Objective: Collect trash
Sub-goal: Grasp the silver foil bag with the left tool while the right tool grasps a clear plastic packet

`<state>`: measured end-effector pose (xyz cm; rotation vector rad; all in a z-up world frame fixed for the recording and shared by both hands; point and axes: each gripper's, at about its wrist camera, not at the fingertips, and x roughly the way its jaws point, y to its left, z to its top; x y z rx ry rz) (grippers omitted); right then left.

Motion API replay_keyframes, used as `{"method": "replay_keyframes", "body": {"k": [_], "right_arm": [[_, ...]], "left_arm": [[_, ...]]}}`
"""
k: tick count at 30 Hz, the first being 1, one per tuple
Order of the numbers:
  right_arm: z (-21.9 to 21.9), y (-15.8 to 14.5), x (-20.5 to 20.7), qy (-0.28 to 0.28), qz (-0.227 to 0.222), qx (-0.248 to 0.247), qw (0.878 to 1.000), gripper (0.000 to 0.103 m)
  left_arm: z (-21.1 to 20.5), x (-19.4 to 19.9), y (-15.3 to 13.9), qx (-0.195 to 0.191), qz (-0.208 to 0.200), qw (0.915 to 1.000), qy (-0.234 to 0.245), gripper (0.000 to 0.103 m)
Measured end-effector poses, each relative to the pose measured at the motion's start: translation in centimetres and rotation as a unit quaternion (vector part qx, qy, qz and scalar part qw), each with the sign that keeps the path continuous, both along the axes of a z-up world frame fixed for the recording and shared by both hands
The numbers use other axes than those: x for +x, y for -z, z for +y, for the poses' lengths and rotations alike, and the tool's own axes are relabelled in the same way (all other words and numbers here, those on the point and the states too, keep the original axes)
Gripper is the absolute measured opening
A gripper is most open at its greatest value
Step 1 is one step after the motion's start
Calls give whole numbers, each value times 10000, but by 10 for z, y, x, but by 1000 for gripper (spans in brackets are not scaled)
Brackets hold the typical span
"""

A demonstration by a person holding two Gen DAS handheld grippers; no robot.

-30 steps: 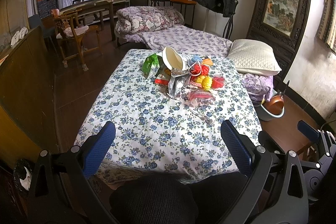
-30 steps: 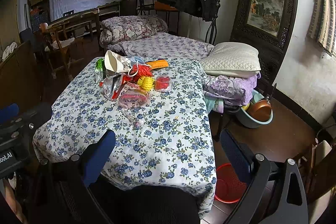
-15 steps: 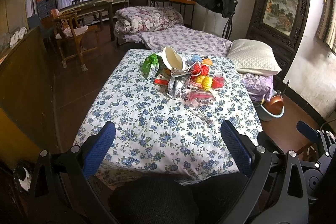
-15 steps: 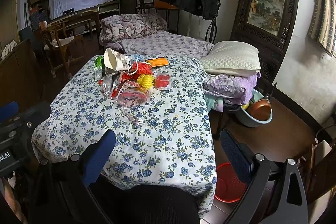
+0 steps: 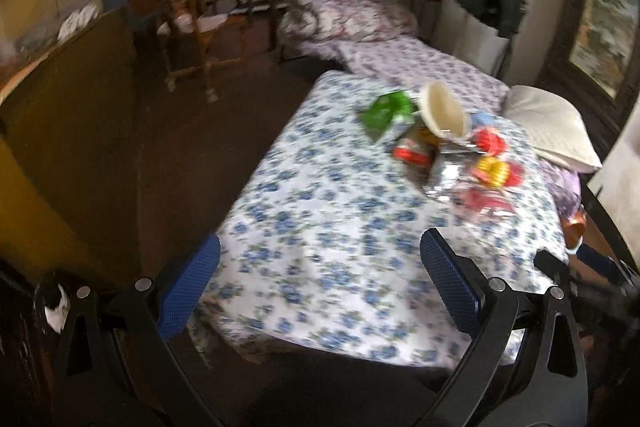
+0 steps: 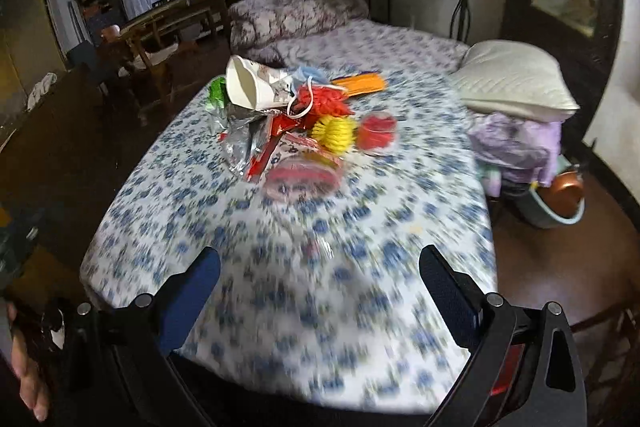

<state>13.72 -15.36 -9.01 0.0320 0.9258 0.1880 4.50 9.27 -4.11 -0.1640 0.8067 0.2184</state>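
- Bottom of the frame first: the left tool (image 5: 320,279) hangs released, blue pads spread wide with nothing between them, over the near edge of the surface (image 5: 320,267) and its blue-flowered cloth.
- Same story in the right wrist view: the right tool (image 6: 320,279) is spread apart and empty, low in the frame above the cloth.
- Mid-frame, well apart from both tools, sits the trash heap (image 6: 296,131). There's a silver foil wrapper (image 6: 240,143), a clear tub with red contents (image 6: 304,179), a yellow ribbed piece (image 6: 334,133) and a small red-filled cup (image 6: 378,131).
- Further up the pile: a tipped white paper cup (image 6: 248,87), a green packet (image 5: 386,111) and an orange strip (image 6: 360,83) at the far side.
- Beyond that, upper frame: a bed with a floral quilt (image 6: 296,11), and a white pillow (image 6: 516,79) at right.
- Risks, as I judge them: both views are smeared, so a reach could land off target. The heap is loose and overlapping, and a pinch on the foil may drag its neighbours or roll the cup off the edge.
- Writing: nothing readable; the packet prints are too blurred.
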Motion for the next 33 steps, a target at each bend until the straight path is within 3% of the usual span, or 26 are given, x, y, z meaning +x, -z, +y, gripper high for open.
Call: {"method": "replay_keyframes", "body": {"k": [9, 15, 18, 19, 20, 24, 33], "right_arm": [[26, 47, 77, 144, 531, 220, 9982, 97], [33, 59, 86, 226, 416, 124, 9988, 97], [31, 61, 85, 216, 286, 184, 9992, 76], [29, 60, 83, 173, 199, 260, 9993, 57], [25, 58, 81, 127, 193, 400, 9989, 48], [17, 54, 73, 38, 167, 629, 9979, 22], [-10, 33, 19, -35, -31, 743, 9972, 22]], "left_arm": [[20, 19, 31, -115, 425, 9989, -151, 96], [11, 27, 42, -83, 547, 9985, -10, 96], [5, 33, 45, -106, 573, 9983, 58, 96], [3, 36, 46, -104, 563, 9983, 79, 96], [0, 39, 46, -84, 526, 9985, 111, 96], [-12, 60, 51, -114, 445, 9985, 308, 96], [-55, 138, 66, -345, 626, 9917, 1072, 96]]}}
